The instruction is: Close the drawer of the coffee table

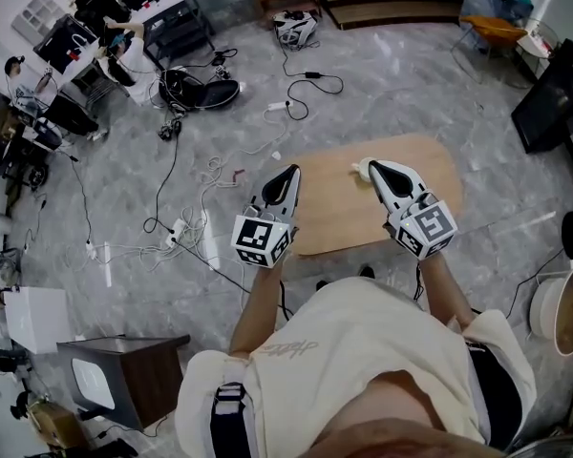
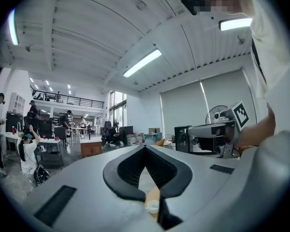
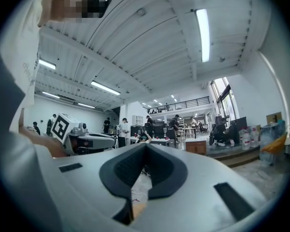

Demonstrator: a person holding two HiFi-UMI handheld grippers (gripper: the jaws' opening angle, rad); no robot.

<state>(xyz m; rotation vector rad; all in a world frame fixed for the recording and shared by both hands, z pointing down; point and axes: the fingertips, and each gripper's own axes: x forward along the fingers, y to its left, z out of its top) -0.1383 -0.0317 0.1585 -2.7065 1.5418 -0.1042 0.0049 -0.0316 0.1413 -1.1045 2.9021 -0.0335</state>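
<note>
The coffee table (image 1: 334, 219) is a light wooden oval top just ahead of the person; no drawer shows in any view. My left gripper (image 1: 292, 171) hovers over the table's left edge, jaws shut and empty. My right gripper (image 1: 371, 166) hangs over the table's far middle, also shut on nothing, its tip beside a small white object (image 1: 361, 168). In the left gripper view the jaws (image 2: 145, 149) meet at the tip, with a small white cup (image 2: 152, 206) on wood below them. The right gripper view shows its jaws (image 3: 146, 145) closed.
Cables and power strips (image 1: 186, 232) trail over the grey floor left of the table. A dark cabinet (image 1: 134, 375) stands at lower left, a black bag (image 1: 202, 92) further back, a white spool (image 1: 562, 311) and a black panel (image 1: 552, 95) at the right. Desks with people fill the far left.
</note>
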